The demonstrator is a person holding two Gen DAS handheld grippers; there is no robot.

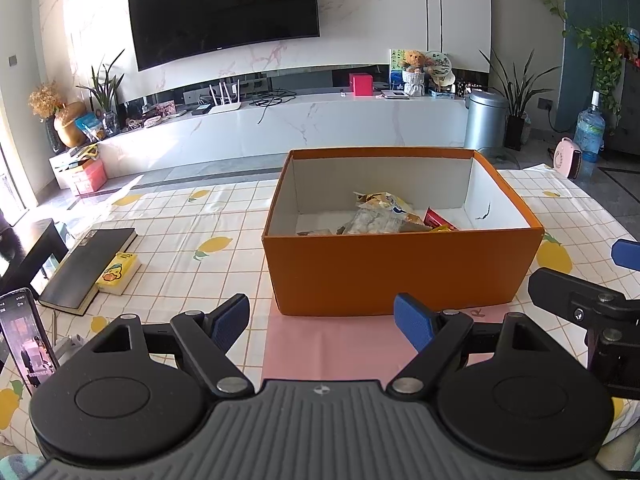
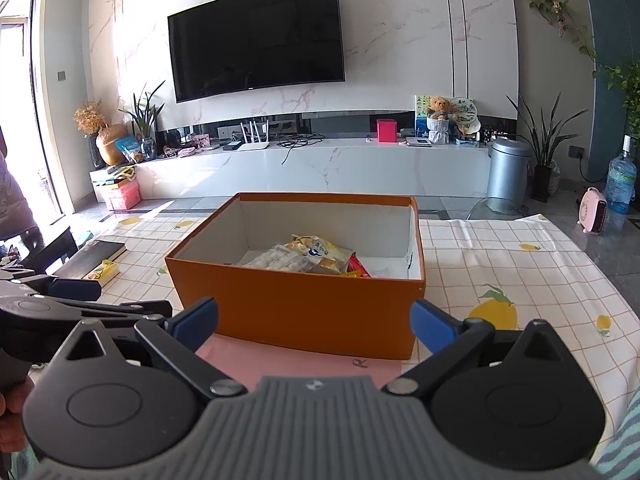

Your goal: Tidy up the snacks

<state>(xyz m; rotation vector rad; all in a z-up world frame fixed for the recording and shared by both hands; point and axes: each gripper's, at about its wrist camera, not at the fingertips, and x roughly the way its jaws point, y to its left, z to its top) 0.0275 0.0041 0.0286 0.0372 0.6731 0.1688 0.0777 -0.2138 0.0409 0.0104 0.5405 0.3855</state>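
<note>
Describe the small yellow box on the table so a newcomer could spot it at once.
Start at the orange box in the middle of the table. Look to its left for the black book near the table's edge. The yellow box leans against the book's right side; unlike the printed lemons around it, it is a raised box with a cartoon duck on top.

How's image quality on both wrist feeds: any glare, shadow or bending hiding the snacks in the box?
Left wrist: sun glare bleaches the tablecloth left of the orange box; the snack packets stay sharp. Right wrist: door light washes out the wall's left; fisheye bows the TV; the box's near wall hides some packets.
</note>
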